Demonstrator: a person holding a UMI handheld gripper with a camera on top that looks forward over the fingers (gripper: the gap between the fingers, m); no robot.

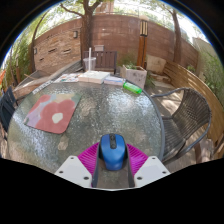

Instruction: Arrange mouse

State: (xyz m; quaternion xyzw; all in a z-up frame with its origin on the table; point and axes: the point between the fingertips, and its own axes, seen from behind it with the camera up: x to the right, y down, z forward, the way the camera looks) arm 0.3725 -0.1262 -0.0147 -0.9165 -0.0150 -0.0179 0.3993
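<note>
A blue computer mouse (112, 151) sits between my two fingers, its sides against the magenta pads (88, 158). My gripper (112, 162) is shut on the mouse and holds it above the near part of a round glass table (110, 115). A reddish mouse mat with a white patch (52, 112) lies on the table to the left, well beyond the fingers.
At the table's far side stand a white book or box (92, 76), a cup with a straw (90, 62), a green bottle (132, 88) and a light box (132, 76). Metal chairs (185, 105) stand to the right. A brick wall (120, 35) lies beyond.
</note>
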